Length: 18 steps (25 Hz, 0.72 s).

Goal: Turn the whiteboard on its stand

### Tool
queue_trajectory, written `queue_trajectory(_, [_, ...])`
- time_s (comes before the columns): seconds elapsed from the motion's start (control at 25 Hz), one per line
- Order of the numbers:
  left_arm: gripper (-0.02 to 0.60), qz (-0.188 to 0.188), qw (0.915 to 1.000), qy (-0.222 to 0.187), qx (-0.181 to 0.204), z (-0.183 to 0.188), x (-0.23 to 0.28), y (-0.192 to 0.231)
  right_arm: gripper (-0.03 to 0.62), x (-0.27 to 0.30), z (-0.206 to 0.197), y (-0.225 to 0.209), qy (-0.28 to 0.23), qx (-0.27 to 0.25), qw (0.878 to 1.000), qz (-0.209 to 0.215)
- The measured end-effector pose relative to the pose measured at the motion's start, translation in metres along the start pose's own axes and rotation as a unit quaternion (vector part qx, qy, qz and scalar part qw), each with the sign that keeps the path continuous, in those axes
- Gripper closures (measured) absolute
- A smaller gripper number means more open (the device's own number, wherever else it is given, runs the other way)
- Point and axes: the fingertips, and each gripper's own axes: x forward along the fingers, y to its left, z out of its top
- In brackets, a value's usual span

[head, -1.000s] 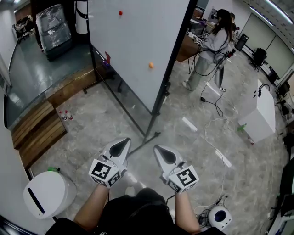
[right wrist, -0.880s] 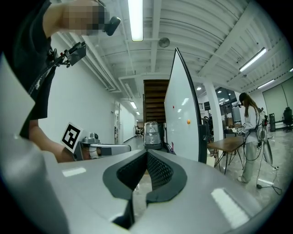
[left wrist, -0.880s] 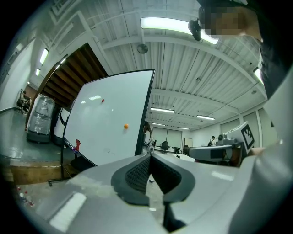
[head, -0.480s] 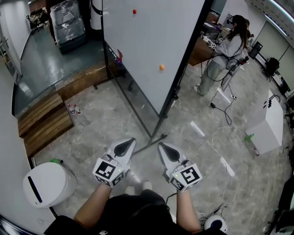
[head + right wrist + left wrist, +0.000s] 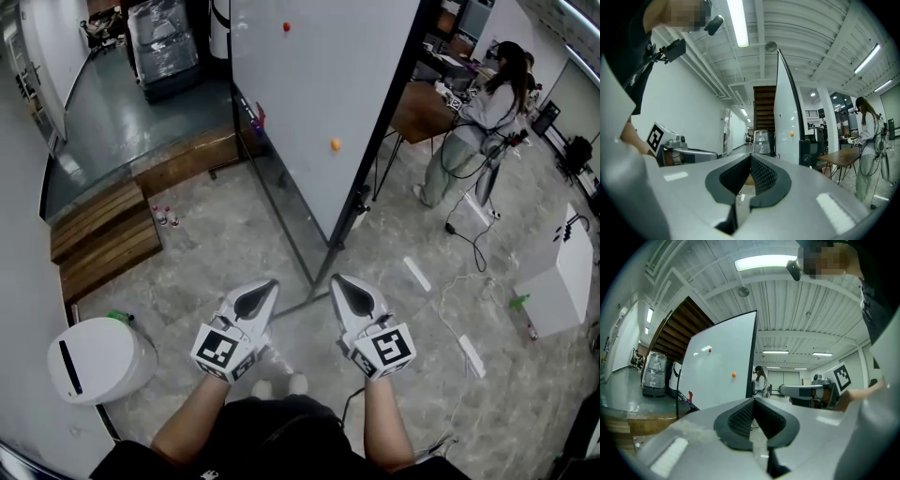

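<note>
In the head view, the whiteboard [image 5: 319,94] is being carried upright on its stand [image 5: 317,286] on the grey floor [image 5: 216,253]. Its long axis is running away from the person, with the far end toward the wooden step [image 5: 178,164] at the floor's left edge. Its black near edge is pointing at the two hand-held grippers. The left hand-held gripper [image 5: 255,298] and the right hand-held gripper [image 5: 351,296] are being held just short of the stand's foot, neither touching it.

In the left gripper view, the board's white face [image 5: 719,366] is being shown broadly, with a red magnet [image 5: 709,350] and an orange magnet [image 5: 734,375] on it. The left jaws are being kept together on nothing.

In the right gripper view, the whiteboard [image 5: 785,126] is being seen almost edge-on, its face turned away to the left. A wooden desk [image 5: 839,159] and a standing person [image 5: 868,140] are being shown beyond it. The right jaws are likewise being held closed and empty.
</note>
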Motion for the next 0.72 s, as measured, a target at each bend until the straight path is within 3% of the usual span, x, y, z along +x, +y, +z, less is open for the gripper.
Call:
queue_trajectory(0.2, [0.58,0.028,0.9996,0.0,0.009,0.001,0.009,0.005,0.586,0.013,0.024,-0.035,-0.017,-0.029,0.999,-0.021])
queue_trajectory(0.4, [0.58,0.041,0.9991,-0.004,-0.006,-0.001,0.018,0.007,0.578,0.025,0.05,-0.081,-0.046,-0.039,0.996,-0.062])
queue_trajectory(0.48, [0.578,0.043,0.9991,0.0,-0.008,-0.005,0.019,0.006,0.506,0.033,0.055,-0.096,-0.048,-0.045,0.995,-0.072])
queue_trajectory(0.72, [0.579,0.055,0.9982,0.018,-0.014,-0.021,0.02,0.008,0.459,0.057,0.056,-0.13,-0.045,-0.052,0.994,-0.087])
